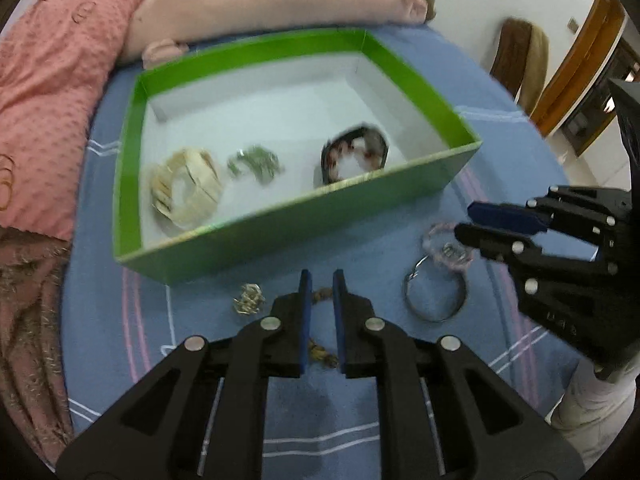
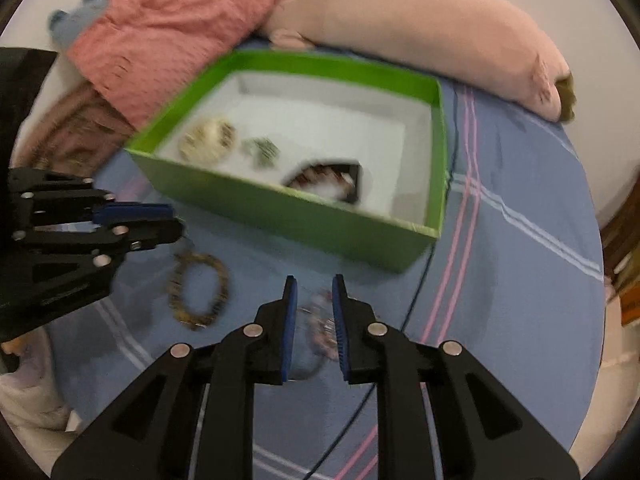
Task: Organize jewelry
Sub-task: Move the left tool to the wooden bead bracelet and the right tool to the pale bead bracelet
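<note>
A green box [image 1: 280,224] [image 2: 304,216] with a white floor sits on the blue bed sheet. Inside lie a cream bracelet [image 1: 186,188] [image 2: 208,140], a green piece [image 1: 256,164] [image 2: 262,152] and a dark bangle [image 1: 354,154] [image 2: 328,182]. My left gripper [image 1: 321,280] [image 2: 176,220] is open over a brown beaded bracelet [image 1: 320,354] [image 2: 198,292], not gripping it. A small gold piece [image 1: 249,299] lies left of it. My right gripper [image 2: 314,284] [image 1: 464,220] is open over a pink bead bracelet [image 2: 320,328] [image 1: 448,248] beside a silver ring [image 1: 436,294].
A pink bolster pillow [image 1: 280,0] [image 2: 420,28] and a coral blanket [image 1: 44,92] [image 2: 172,28] lie behind the box. A thin dark cord [image 2: 420,280] runs across the sheet on the right. A wooden door [image 1: 580,60] stands at the far right.
</note>
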